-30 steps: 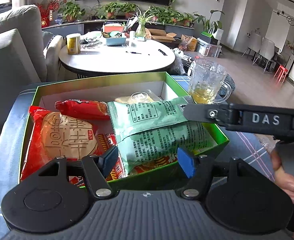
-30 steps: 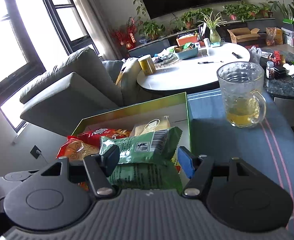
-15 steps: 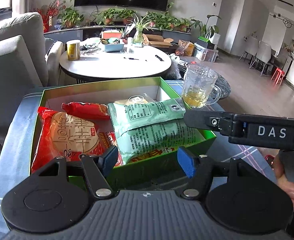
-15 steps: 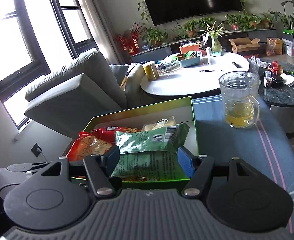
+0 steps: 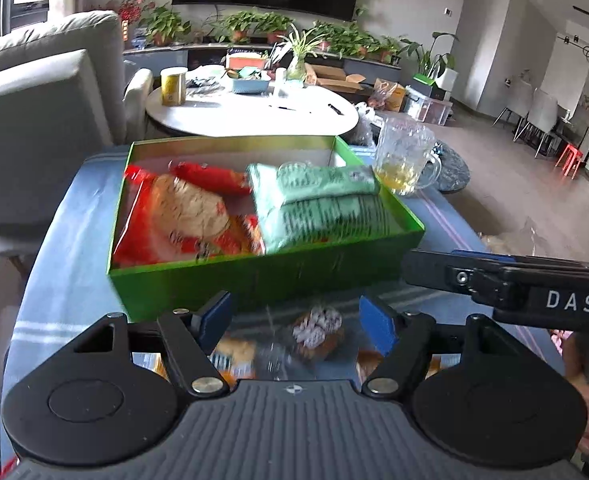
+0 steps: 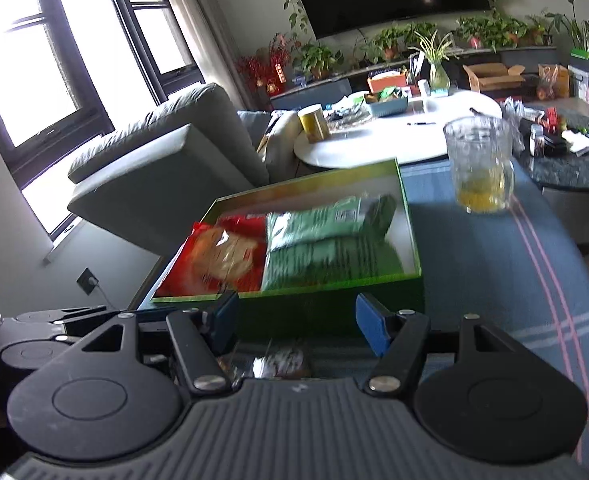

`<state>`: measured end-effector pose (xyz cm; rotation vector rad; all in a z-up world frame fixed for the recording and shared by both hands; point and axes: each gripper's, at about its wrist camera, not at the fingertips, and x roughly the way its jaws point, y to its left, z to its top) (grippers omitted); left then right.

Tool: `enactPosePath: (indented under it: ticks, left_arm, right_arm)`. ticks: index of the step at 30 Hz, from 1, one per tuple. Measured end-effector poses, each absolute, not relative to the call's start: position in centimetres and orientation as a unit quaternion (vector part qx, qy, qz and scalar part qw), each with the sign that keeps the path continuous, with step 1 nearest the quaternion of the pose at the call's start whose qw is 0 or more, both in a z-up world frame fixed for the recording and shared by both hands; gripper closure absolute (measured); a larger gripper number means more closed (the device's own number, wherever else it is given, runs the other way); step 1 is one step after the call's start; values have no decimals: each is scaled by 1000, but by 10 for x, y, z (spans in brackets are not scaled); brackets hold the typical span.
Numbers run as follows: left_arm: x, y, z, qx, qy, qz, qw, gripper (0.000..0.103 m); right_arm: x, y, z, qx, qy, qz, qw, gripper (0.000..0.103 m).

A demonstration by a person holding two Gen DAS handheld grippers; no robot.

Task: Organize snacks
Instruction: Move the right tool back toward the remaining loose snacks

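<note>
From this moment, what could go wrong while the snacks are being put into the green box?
1. The glass mug with yellow drink stands close to the far right corner of the green box; a wide reach there could tip it.
2. The green packets are stacked to about the rim, so another snack on top might slide out.
3. Both grippers, left and right, hang over the small wrapped snacks in front of the box and might bump each other.
</note>
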<state>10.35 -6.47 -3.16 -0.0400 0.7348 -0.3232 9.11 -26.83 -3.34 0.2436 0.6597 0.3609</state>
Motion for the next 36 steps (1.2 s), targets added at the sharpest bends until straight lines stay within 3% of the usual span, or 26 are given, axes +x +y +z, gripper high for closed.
enactPosePath:
  ticks: [19, 36]
  left_arm:
    - [17, -45, -32, -28, 354, -126, 926, 30]
    - [-31, 55, -50, -81, 340, 79, 934, 24]
  right_arm:
    - [17, -259, -25, 115, 311, 170, 928, 26]
    - [-13, -223, -32, 73, 315, 183, 928, 26]
